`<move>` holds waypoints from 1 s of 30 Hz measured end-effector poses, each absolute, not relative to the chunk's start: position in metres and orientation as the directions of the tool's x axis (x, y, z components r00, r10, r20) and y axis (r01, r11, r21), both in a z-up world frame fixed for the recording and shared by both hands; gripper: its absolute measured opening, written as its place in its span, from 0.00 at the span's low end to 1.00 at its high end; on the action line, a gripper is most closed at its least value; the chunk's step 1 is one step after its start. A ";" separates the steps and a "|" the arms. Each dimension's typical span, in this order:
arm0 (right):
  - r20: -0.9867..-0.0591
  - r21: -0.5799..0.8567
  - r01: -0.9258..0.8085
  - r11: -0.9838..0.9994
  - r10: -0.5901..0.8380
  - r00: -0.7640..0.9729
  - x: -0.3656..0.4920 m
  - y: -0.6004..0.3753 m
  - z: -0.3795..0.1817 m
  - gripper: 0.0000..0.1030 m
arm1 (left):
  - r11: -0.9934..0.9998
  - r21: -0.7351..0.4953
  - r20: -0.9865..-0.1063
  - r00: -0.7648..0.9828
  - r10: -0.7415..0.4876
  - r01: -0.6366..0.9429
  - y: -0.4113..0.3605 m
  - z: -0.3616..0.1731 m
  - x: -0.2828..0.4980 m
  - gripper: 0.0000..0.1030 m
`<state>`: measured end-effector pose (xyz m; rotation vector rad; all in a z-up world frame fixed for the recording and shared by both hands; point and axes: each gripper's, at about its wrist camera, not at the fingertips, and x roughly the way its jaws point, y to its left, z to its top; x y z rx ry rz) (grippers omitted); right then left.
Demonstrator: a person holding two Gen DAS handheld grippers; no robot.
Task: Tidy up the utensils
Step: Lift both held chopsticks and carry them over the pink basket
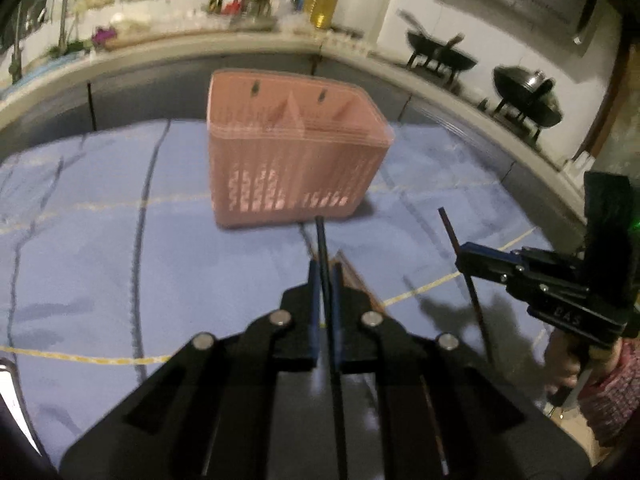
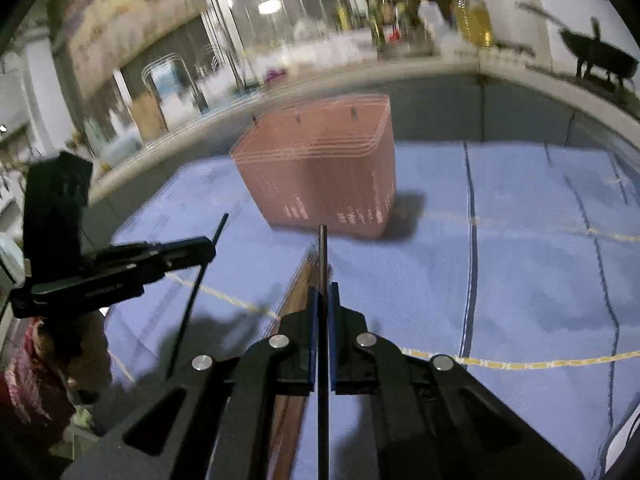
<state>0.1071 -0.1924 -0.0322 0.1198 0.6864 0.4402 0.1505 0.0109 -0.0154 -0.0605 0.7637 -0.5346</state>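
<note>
Left wrist: left gripper [image 1: 325, 268] pinches a black chopstick [image 1: 322, 240] pointing toward the pink basket [image 1: 294, 160] on the blue cloth [image 1: 100, 240]; a wooden stick [image 1: 360, 280] lies below. Right gripper [image 1: 466, 264] alongside, pinching another chopstick [image 1: 460, 252].

Right wrist: right gripper [image 2: 323, 296] level, clamped on its chopstick [image 2: 322, 248]; basket [image 2: 320, 176] ahead, blurred.

The utensil holder [image 1: 296, 156] stands on the cloth-covered table [image 1: 120, 264], ahead of both grippers. The left gripper [image 1: 325, 280] sits before it, a chopstick [image 1: 326, 280] between its fingers pointing toward the holder. To its right, the right gripper [image 1: 470, 266] grips another chopstick [image 1: 466, 276], tilted upright above the cloth. Behind the holder runs a counter [image 1: 224, 50]; bottles [image 1: 320, 4] stand on it, and woks [image 1: 440, 54] further right.
</note>
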 end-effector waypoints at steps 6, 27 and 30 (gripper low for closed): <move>-0.410 0.257 -0.391 0.884 0.466 0.784 0.084 -0.195 0.015 0.05 | 0.845 -0.219 -0.512 0.680 -0.525 0.488 0.016 0.046 0.118 0.04; -0.118 0.169 -0.421 0.891 0.442 0.889 0.228 -0.157 0.154 0.05 | 0.917 -0.083 -0.259 0.880 -0.397 0.390 0.018 0.206 0.227 0.04; -0.142 0.182 -0.427 0.886 0.453 0.880 0.248 -0.152 0.142 0.05 | 0.917 -0.089 -0.290 0.870 -0.398 0.390 0.016 0.193 0.248 0.04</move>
